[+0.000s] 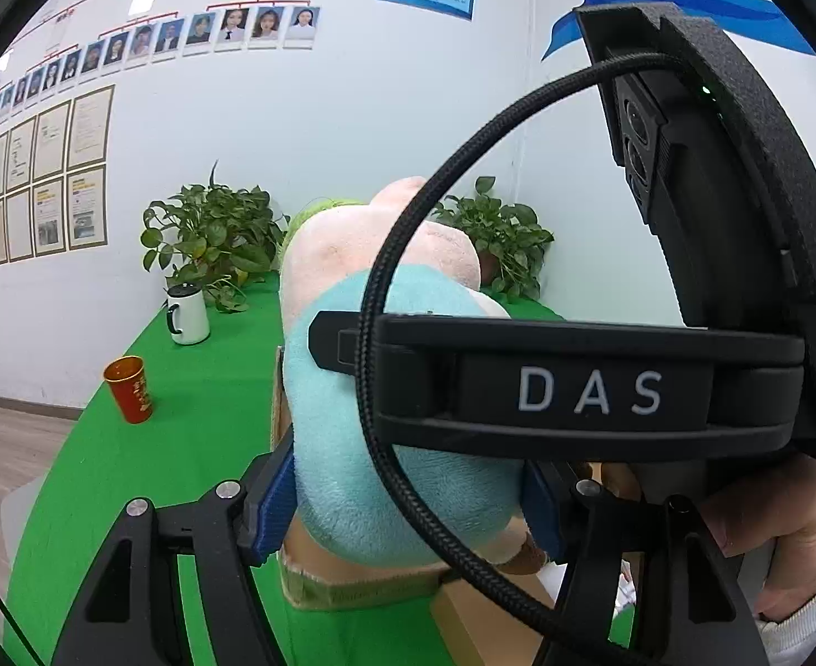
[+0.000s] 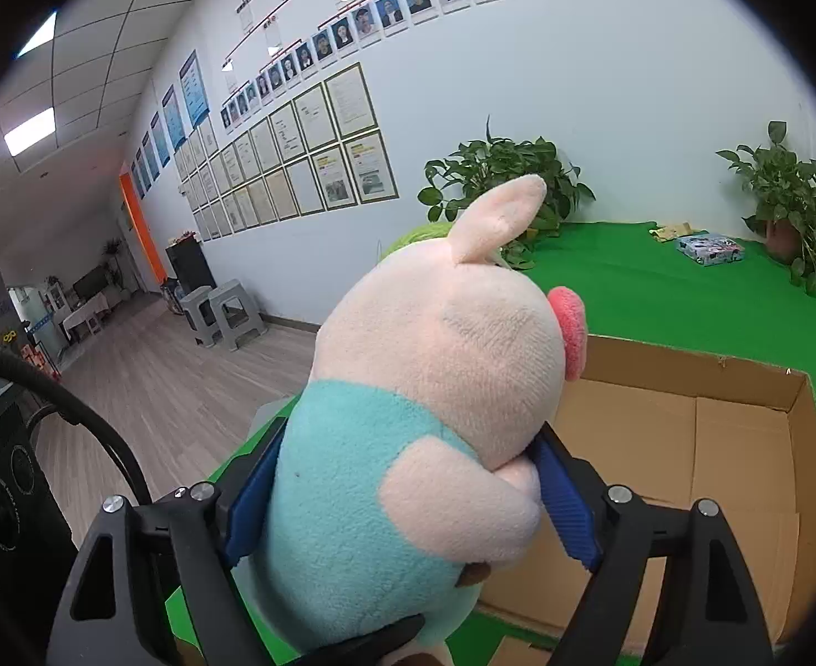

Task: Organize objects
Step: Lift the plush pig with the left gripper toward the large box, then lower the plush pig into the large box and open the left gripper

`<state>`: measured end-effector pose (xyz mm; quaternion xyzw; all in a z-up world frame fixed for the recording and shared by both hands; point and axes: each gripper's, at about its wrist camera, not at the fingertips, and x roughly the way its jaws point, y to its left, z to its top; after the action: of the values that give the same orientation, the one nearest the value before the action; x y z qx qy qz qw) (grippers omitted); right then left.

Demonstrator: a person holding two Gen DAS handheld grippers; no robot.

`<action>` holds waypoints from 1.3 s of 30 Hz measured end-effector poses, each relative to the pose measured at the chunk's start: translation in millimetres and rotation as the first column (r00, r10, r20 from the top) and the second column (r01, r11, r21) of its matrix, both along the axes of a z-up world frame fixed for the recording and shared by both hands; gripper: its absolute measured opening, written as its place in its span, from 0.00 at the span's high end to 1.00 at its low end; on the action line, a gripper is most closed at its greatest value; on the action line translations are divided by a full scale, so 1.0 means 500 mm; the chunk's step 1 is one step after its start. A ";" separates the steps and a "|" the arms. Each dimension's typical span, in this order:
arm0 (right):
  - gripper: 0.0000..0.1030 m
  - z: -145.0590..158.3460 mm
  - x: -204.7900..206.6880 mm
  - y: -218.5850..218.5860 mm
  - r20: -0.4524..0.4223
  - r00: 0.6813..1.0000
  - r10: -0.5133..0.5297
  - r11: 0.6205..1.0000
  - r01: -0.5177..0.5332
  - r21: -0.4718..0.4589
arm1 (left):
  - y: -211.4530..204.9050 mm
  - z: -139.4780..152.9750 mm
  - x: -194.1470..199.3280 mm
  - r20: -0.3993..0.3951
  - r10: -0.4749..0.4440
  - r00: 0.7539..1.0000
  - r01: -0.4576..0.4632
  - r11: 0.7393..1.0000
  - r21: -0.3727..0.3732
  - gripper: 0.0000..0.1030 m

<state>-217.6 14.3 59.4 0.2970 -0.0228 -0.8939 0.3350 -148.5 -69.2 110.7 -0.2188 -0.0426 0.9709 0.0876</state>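
Note:
A plush pig with a pink head, red snout and light-blue body is held by both grippers at once. My right gripper is shut on its body, blue pads pressing both sides. My left gripper is also shut on the pig's blue body. The pig hangs at the left edge of an open cardboard box, whose inside looks empty where it shows. The right gripper's black housing, marked DAS, and its cable block much of the left wrist view.
The table has a green cloth. On it stand a red cup, a white mug, two potted plants and a small blue printed box at the back. Grey stools stand on the floor at left.

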 end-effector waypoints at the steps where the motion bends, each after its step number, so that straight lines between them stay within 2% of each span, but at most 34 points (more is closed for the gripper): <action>1: 0.20 -0.003 -0.001 0.003 0.007 1.000 0.000 1.000 0.000 -0.001 | 0.000 0.002 -0.019 0.009 -0.001 1.000 0.001 1.000 -0.001 0.36; 4: 0.20 -0.021 -0.019 0.008 0.037 0.999 -0.002 1.000 0.002 0.013 | 0.004 -0.011 -0.054 0.044 -0.013 0.999 0.012 1.000 0.011 0.36; 5: 0.20 -0.029 -0.025 0.009 0.044 0.999 -0.002 1.000 0.002 0.017 | 0.014 -0.023 -0.033 0.056 -0.014 0.998 0.013 1.000 0.015 0.36; 7: 0.20 -0.051 -0.044 0.009 0.070 0.998 0.005 1.000 -0.006 0.017 | 0.018 -0.043 -0.044 0.079 -0.008 0.997 0.007 1.000 0.011 0.36; 13: 0.20 -0.143 -0.108 0.007 0.173 0.984 0.041 0.999 -0.045 0.015 | -0.016 -0.165 -0.138 0.190 0.007 0.982 -0.010 1.000 0.016 0.36; 19: 0.21 -0.231 -0.175 -0.005 0.280 0.957 0.071 0.997 -0.067 -0.026 | -0.056 -0.277 -0.213 0.297 0.044 0.954 -0.051 0.999 0.019 0.36; 24: 0.21 -0.275 -0.201 -0.024 0.335 0.939 0.078 0.997 -0.072 -0.031 | -0.083 -0.341 -0.218 0.353 0.059 0.934 -0.071 0.997 0.021 0.36; 29: 0.21 -0.302 -0.208 -0.025 0.378 0.922 0.083 0.996 -0.070 -0.047 | -0.070 -0.363 -0.215 0.368 0.071 0.927 -0.059 0.997 -0.045 0.31; 32: 0.21 -0.317 -0.210 -0.019 0.399 0.914 0.073 0.997 -0.067 -0.029 | -0.063 -0.357 -0.197 0.369 0.055 0.928 -0.046 0.998 -0.035 0.30; 34: 0.20 -0.335 -0.210 -0.020 0.422 0.905 0.060 0.998 -0.064 -0.005 | -0.057 -0.338 -0.160 0.333 0.046 0.942 -0.040 0.999 -0.026 0.32; 36: 0.20 -0.330 -0.212 -0.017 0.423 0.904 0.069 0.998 -0.067 -0.019 | -0.065 -0.321 -0.131 0.281 0.058 0.958 -0.052 0.998 -0.028 0.32; 39: 0.19 -0.327 -0.208 -0.024 0.439 0.896 0.061 0.998 -0.062 -0.011 | -0.091 -0.317 -0.120 0.272 0.065 0.960 -0.069 0.998 0.005 0.32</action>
<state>-321.8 2.4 -104.0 0.4919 -0.0871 -0.7929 0.3488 -208.5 -114.5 -48.0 -0.3475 -0.0687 0.9339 0.0495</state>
